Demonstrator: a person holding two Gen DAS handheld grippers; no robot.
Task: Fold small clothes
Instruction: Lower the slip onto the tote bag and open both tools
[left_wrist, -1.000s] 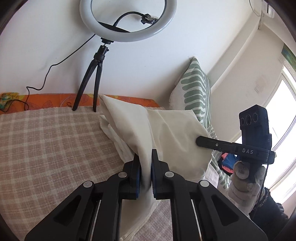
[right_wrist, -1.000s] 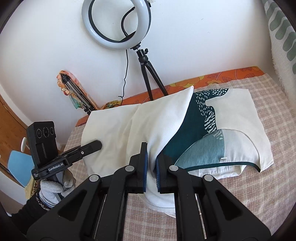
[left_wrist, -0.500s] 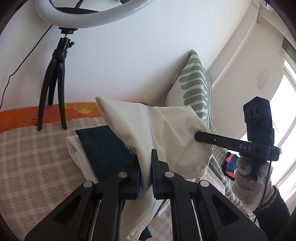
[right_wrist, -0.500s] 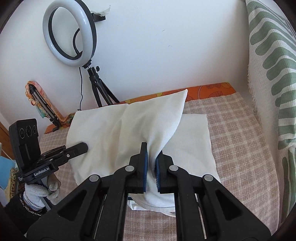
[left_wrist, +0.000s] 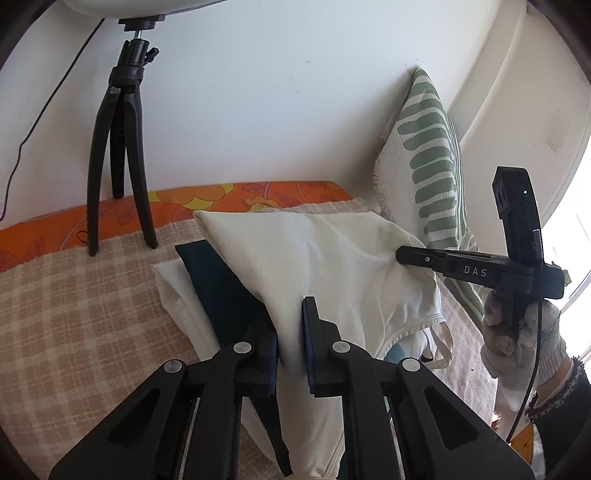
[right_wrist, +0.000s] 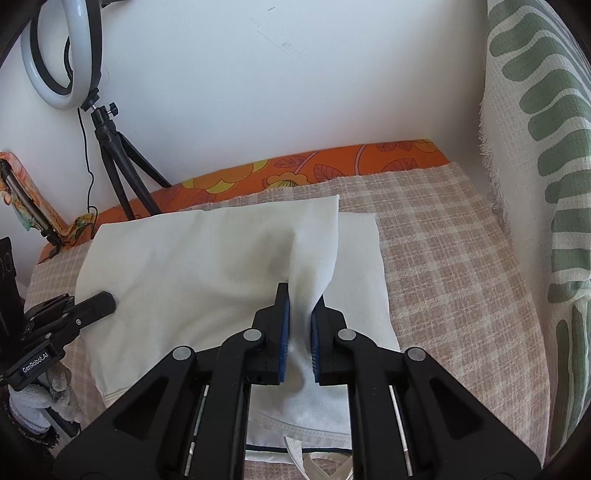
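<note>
A small cream garment (left_wrist: 325, 258) with a dark teal panel (left_wrist: 221, 288) lies folded over on the checked bedcover (left_wrist: 74, 317). My left gripper (left_wrist: 290, 332) is shut on a fold of its cream cloth. My right gripper (right_wrist: 300, 325) is shut on another fold of the same garment (right_wrist: 192, 266); it also shows in the left wrist view (left_wrist: 406, 254) at the garment's right corner. The left gripper shows in the right wrist view (right_wrist: 99, 302) at the garment's left edge. The folded half covers most of the teal print.
A ring light on a black tripod (left_wrist: 118, 147) stands at the back left against the white wall. A green-and-white patterned cushion (right_wrist: 546, 184) leans at the right. An orange flowered sheet (right_wrist: 332, 166) edges the bed at the back.
Both grippers carried the held edge of the garment forward and down over the rest of it. The teal print seen earlier is now mostly covered by cream cloth.
</note>
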